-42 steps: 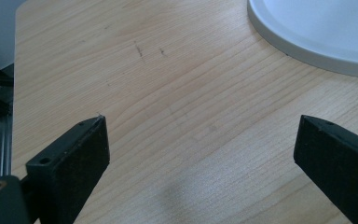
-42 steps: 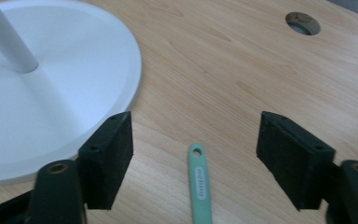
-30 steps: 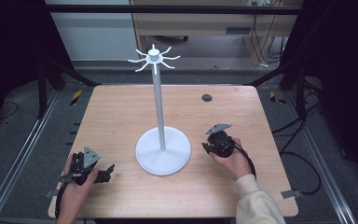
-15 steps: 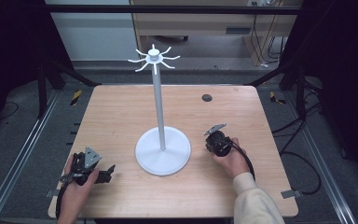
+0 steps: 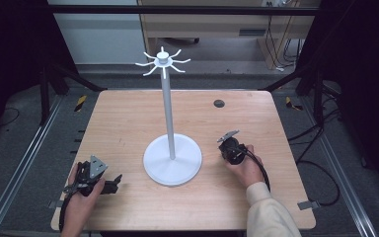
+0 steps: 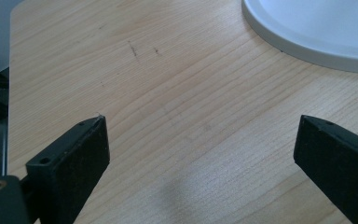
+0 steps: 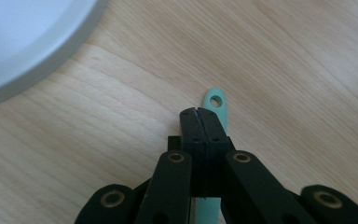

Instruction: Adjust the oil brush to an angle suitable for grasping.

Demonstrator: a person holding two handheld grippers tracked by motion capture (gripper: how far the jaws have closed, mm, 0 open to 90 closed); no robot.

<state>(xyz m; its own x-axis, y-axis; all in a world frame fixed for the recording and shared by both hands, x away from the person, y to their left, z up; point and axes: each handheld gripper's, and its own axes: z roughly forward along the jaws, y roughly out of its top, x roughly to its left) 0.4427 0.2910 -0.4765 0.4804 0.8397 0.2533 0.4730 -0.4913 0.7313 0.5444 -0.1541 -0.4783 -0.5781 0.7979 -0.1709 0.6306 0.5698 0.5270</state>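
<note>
Right gripper (image 7: 199, 112) clenched on thin teal utensil handle (image 7: 216, 105), low over table (image 5: 128, 123) beside white stand (image 5: 171, 158). Left gripper (image 6: 200, 149) gapes, idle. Likely next: lift, thread handle hole onto top hook (image 5: 164, 61).

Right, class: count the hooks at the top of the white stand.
8 curved hooks, as far as the high view shows, fan out in a ring around the cap of the white stand at the middle of the table. They are small, so one may be missed.
</note>
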